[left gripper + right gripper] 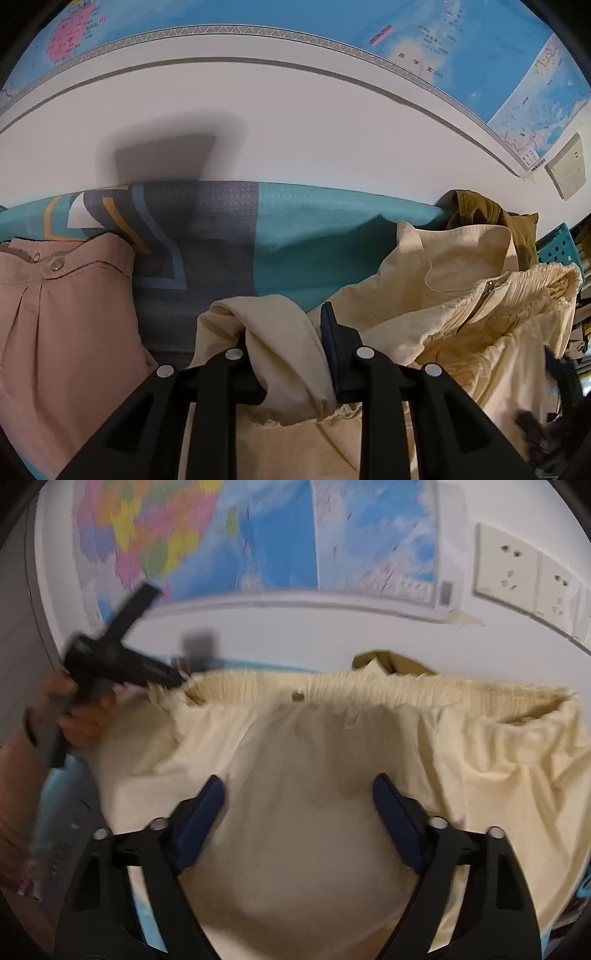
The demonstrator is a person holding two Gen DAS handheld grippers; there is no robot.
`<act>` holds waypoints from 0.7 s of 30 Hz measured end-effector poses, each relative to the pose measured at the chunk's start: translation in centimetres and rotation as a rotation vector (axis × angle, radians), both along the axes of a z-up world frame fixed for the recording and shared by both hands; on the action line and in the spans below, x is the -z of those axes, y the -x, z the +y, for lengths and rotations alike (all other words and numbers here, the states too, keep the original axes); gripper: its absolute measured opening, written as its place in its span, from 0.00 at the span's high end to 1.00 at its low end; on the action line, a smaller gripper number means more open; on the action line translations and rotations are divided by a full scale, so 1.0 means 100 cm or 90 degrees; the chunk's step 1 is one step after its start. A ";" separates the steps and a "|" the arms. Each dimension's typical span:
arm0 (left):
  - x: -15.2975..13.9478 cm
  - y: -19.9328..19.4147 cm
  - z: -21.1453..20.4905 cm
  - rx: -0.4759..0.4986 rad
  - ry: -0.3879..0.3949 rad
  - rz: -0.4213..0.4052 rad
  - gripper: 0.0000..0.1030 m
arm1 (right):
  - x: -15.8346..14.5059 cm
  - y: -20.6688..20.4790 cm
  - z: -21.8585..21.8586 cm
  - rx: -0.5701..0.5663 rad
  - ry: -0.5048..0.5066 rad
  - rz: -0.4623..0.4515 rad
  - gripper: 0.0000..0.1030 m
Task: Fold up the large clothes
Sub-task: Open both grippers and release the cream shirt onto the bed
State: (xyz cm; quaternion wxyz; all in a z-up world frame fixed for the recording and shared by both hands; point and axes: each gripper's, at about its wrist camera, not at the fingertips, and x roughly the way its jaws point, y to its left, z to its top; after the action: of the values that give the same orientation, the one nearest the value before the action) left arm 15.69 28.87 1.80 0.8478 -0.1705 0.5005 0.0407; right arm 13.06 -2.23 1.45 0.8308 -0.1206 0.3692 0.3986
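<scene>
Cream trousers (pixel 295 760) heaped on teal bedspread (pixel 314 236), waistband toward wall. Left gripper (pixel 284 354) clamped on bunched cream cloth; right gripper (pixel 299 812) wide apart, holding nothing. Likely mid-spreading; next, probably gripping waistband, pulling flat.

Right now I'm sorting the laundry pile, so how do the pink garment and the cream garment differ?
The pink garment lies flat and smooth; the cream garment is bunched and rumpled. The pink garment has snap buttons and is untouched; the cream garment has a gathered elastic band, and the left gripper pinches a fold of it. Both rest on the teal patterned cover.
</scene>
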 end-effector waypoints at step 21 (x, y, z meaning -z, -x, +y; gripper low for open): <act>-0.030 0.129 0.009 0.024 -0.072 -0.192 0.27 | 0.020 -0.048 -0.013 0.074 -0.026 0.004 0.86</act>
State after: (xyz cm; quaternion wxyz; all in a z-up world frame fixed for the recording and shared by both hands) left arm 2.76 29.81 4.79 0.9222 -0.1173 0.3674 0.0271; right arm 17.84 -3.50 -0.60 0.8537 -0.0811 0.3700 0.3573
